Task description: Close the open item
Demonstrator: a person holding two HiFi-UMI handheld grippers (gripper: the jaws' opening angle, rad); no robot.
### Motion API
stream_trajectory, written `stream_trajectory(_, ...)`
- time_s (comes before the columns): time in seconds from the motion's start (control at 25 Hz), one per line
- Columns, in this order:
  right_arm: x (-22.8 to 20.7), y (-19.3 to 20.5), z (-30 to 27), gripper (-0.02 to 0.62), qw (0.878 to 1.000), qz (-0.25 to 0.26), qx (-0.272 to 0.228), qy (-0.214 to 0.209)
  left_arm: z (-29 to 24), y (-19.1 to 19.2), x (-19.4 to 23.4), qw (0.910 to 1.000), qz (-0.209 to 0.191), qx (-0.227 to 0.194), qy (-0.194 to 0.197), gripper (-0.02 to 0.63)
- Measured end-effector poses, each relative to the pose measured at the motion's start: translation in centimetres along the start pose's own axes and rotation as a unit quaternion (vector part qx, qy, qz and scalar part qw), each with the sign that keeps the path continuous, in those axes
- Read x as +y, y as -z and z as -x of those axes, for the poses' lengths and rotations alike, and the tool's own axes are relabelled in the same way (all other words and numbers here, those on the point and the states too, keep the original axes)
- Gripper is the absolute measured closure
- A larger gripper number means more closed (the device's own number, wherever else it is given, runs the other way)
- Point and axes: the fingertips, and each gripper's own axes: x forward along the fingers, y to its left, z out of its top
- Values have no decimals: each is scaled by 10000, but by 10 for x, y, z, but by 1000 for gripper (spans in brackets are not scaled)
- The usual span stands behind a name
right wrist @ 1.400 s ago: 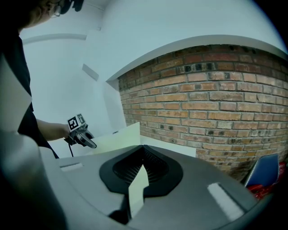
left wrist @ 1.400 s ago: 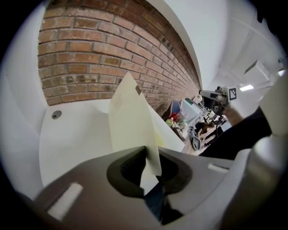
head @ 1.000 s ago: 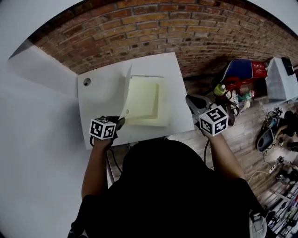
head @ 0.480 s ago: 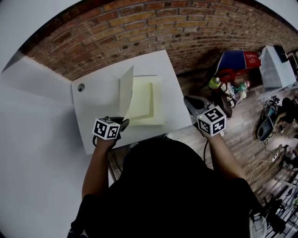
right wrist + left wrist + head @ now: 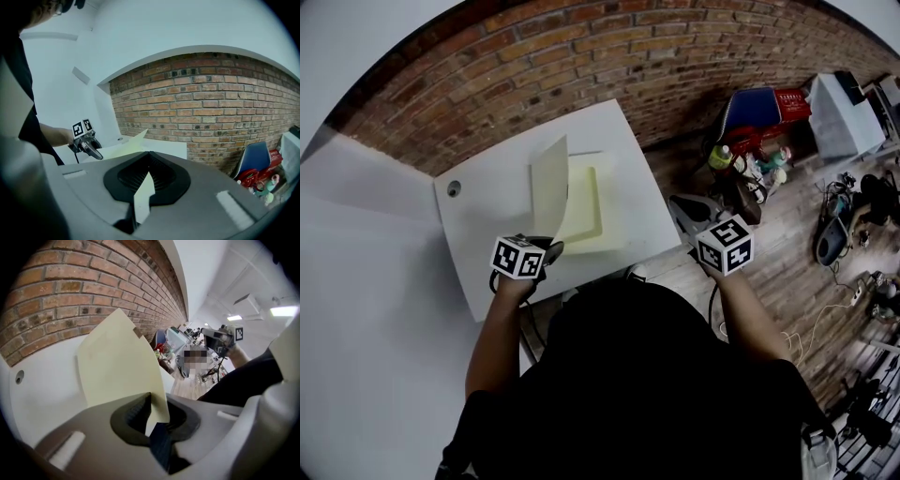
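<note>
A pale yellow folder (image 5: pixel 592 208) lies open on the white table (image 5: pixel 487 220). Its cover flap (image 5: pixel 548 186) stands raised and leans over the base. My left gripper (image 5: pixel 551 249) is at the table's near edge, shut on the flap's lower corner. In the left gripper view the flap (image 5: pixel 119 364) runs down into the slot between the jaws of the left gripper (image 5: pixel 152 414). My right gripper (image 5: pixel 681 206) hovers off the table's right edge, away from the folder, with its jaws together and nothing in them. The right gripper view shows the left gripper (image 5: pixel 92 150) beside the flap (image 5: pixel 132 142).
A brick wall (image 5: pixel 581 56) backs the table. A round hole (image 5: pixel 453 187) sits in the table's left corner. On the wooden floor to the right stand a blue and red bag (image 5: pixel 764 105), a bottle (image 5: pixel 720 156), a white box (image 5: pixel 839 112) and cables (image 5: pixel 844 202).
The cover flap has swung from nearly upright to leaning over the folder's base, with my left gripper still on its corner. The right gripper has hardly moved.
</note>
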Motion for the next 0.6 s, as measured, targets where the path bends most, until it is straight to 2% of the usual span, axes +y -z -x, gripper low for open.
stream_trajectory(0.36, 3, 16, 20, 591, 9994, -191, 15, 277, -15, -3, -5, 9992, -259, 219, 205, 572)
stream_trajectory(0.6, 5, 23, 28, 591, 9988, -262, 33, 403, -25, -1, -6, 9982, -279, 440, 302, 571)
